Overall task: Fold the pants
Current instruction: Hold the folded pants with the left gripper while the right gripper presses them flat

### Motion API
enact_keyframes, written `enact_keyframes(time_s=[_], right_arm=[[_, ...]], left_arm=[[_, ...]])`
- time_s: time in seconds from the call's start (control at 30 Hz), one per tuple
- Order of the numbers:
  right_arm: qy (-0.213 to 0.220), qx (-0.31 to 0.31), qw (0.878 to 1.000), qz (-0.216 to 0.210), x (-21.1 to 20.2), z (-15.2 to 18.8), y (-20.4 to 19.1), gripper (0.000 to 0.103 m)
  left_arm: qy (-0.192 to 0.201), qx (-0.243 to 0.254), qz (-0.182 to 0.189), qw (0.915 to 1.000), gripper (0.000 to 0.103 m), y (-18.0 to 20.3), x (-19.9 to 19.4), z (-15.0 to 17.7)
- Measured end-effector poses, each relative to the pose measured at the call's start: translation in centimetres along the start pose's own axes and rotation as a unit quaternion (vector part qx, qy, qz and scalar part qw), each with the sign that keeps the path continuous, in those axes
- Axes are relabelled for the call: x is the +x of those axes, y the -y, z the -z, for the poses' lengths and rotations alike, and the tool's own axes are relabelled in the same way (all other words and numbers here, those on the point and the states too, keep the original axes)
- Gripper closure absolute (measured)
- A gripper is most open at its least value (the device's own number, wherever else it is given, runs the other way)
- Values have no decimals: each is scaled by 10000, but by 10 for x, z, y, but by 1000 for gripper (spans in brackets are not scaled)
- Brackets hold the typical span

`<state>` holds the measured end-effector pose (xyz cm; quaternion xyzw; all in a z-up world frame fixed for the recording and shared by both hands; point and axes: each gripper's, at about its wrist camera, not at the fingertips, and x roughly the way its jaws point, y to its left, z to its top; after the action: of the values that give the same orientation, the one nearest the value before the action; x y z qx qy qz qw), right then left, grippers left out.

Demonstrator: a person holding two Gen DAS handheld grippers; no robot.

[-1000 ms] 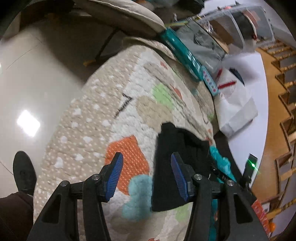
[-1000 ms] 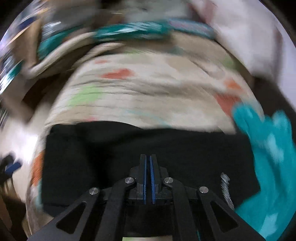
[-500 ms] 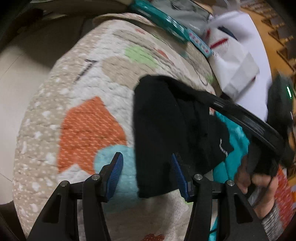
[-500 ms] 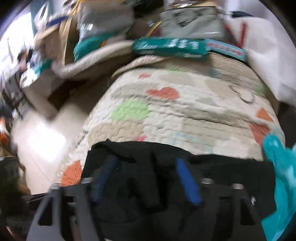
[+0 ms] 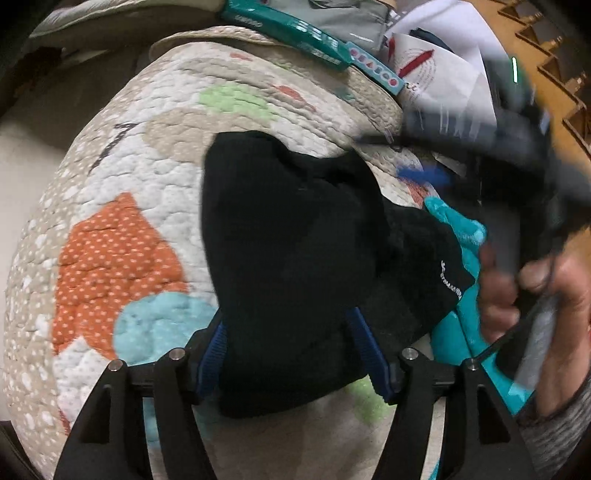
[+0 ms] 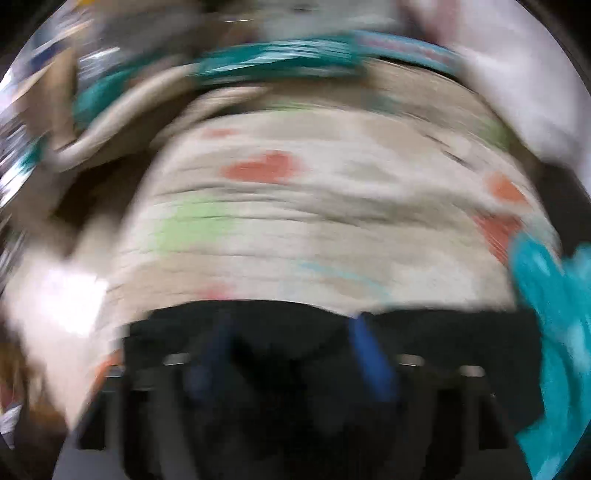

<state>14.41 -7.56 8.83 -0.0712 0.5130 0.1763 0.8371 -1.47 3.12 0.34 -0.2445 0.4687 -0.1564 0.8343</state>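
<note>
The black pants lie folded in a thick bundle on a quilted patchwork mat. My left gripper is open, its blue pads on either side of the bundle's near end. My right gripper shows blurred at the right in the left wrist view, above the mat beyond the pants, held by a hand. In the blurred right wrist view the right gripper is open over the near edge of the pants.
A teal cloth lies against the right side of the pants. A long teal box and a white bag sit past the mat's far edge. Pale floor lies to the left.
My right gripper went from shut to open and let go of the pants, then pulled away. My left gripper moved forward until its pads flank the bundle's near end.
</note>
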Motion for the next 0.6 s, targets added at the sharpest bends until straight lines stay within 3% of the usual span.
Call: enact_keyframes(time_s=[0.03,0.1,0.17,0.27,0.3,0.33,0.37,0.6], right_arm=[[-132,-358,9992,-131,2,-5,-16,23],[-462,-1069,9928,-269,13,-15,-55,23],[-780,-1546,9845,-286,31,-23,-84,23],[-1297,-2066,9698,32,59,-17,-116,26],[-1492,-2206,9636,240,70,-11,-121,31],[-1738,-2341,9558,383,80,-4,-127,69],[-1817,-2425,9518,476,85,3,-133,86],[-1520,-2120,9644,423,69,-1,-147,89]], left_arm=[[8,90,-91,9999,43,3,0,2],[-30,243,-300,9992,62,6,3,4],[-38,217,-415,9989,72,4,3,3],[-102,-52,-328,9994,79,-5,3,0],[-115,-66,-338,9993,81,-6,3,-1],[-121,-60,-371,9992,81,-5,3,-1],[-130,-47,-407,9991,83,-5,2,-1],[-222,-454,-236,9984,87,-18,-5,-10]])
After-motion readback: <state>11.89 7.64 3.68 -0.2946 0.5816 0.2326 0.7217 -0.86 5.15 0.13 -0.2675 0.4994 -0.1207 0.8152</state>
